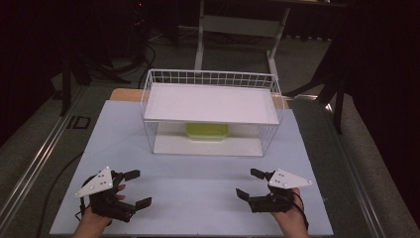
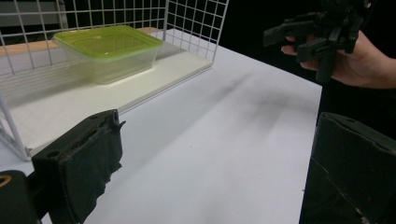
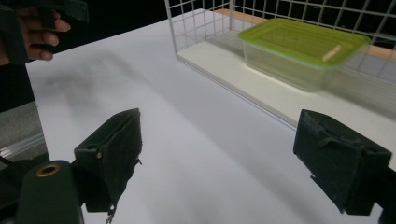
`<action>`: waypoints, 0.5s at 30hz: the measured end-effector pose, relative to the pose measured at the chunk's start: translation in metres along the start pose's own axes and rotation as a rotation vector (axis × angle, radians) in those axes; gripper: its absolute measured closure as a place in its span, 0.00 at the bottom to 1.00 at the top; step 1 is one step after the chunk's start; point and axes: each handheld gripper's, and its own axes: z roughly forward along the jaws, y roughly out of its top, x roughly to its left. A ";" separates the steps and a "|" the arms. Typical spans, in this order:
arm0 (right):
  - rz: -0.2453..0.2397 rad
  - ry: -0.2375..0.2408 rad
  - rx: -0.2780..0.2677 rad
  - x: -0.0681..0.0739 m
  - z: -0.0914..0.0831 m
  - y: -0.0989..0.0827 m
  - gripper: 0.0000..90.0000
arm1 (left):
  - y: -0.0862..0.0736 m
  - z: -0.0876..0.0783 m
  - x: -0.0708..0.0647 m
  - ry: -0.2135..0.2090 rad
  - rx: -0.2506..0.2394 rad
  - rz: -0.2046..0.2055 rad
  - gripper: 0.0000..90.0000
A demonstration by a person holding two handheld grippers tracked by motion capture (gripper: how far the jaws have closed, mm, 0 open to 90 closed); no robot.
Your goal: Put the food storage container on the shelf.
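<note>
White board covers the worktop [image 1: 198,193], with a wooden edge showing at its far side behind the rack. At the near left, the left gripper [image 1: 130,188] lies low over the board in the person's left hand [image 1: 94,220], a grey three-cornered plate on top, and its jaws are spread wide with nothing between them. In the left gripper view those jaws frame bare white board, and the rack stands ahead to the left.

In the middle, toward the far side, stands a white wire shelf rack [image 1: 212,79] with two flat white shelves. The upper shelf [image 1: 210,104] is bare. On the lower shelf [image 1: 208,146], toward its back, sits a clear plastic food container [image 1: 207,132] with a yellow-green lid, closed and upright. In the right gripper view the container [image 3: 299,53] has a small pale streak on its lid.

At the near right, the right gripper [image 1: 250,183] is held in the right hand [image 1: 289,220], its jaws also spread wide and pinching nothing. Both grippers are well apart from the rack and from each other.
</note>
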 end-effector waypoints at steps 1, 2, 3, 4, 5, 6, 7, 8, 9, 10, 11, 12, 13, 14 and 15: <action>-0.003 -0.002 0.001 -0.001 -0.001 -0.002 0.17 | -0.002 0.000 0.001 0.000 -0.007 -0.004 0.03; 0.000 -0.005 0.003 -0.002 -0.002 -0.004 0.17 | -0.003 0.001 0.002 0.001 -0.010 -0.005 0.03; 0.007 0.005 0.000 -0.003 -0.003 -0.005 0.17 | -0.004 0.001 0.002 0.006 -0.006 -0.005 0.03; 0.008 0.019 -0.009 -0.005 -0.004 -0.007 0.17 | -0.006 0.002 0.003 0.006 -0.009 -0.010 0.03; 0.005 0.015 -0.013 -0.005 -0.005 -0.008 0.17 | -0.007 0.002 0.004 0.007 -0.013 -0.014 0.03; -0.001 0.003 -0.013 -0.006 -0.006 -0.009 0.17 | -0.008 0.003 0.005 0.011 -0.010 -0.013 0.03; 0.002 0.003 -0.014 -0.007 -0.007 -0.009 0.17 | -0.010 0.004 0.006 0.013 -0.012 -0.017 0.03; 0.011 0.006 -0.022 -0.008 -0.008 -0.011 0.17 | -0.012 0.004 0.007 0.014 -0.012 -0.017 0.03; 0.010 0.007 -0.023 -0.010 -0.008 -0.012 0.17 | -0.013 0.005 0.007 0.018 -0.009 -0.020 0.03; 0.009 0.008 -0.020 -0.011 -0.008 -0.013 0.17 | -0.015 0.005 0.008 0.017 -0.006 -0.019 0.03; 0.002 0.013 -0.020 -0.012 -0.008 -0.015 0.17 | -0.016 0.006 0.009 0.017 -0.002 -0.018 0.03; -0.007 0.013 -0.017 -0.013 -0.008 -0.016 0.17 | -0.017 0.006 0.010 0.022 0.005 -0.015 0.03; -0.010 0.015 -0.009 -0.015 -0.008 -0.018 0.17 | -0.018 0.007 0.010 0.021 0.009 -0.017 0.03; -0.003 0.022 -0.008 -0.017 -0.007 -0.020 0.17 | -0.020 0.007 0.011 0.022 0.012 -0.015 0.03; 0.006 0.025 0.000 -0.019 -0.006 -0.023 0.17 | -0.021 0.007 0.012 0.028 0.025 -0.016 0.03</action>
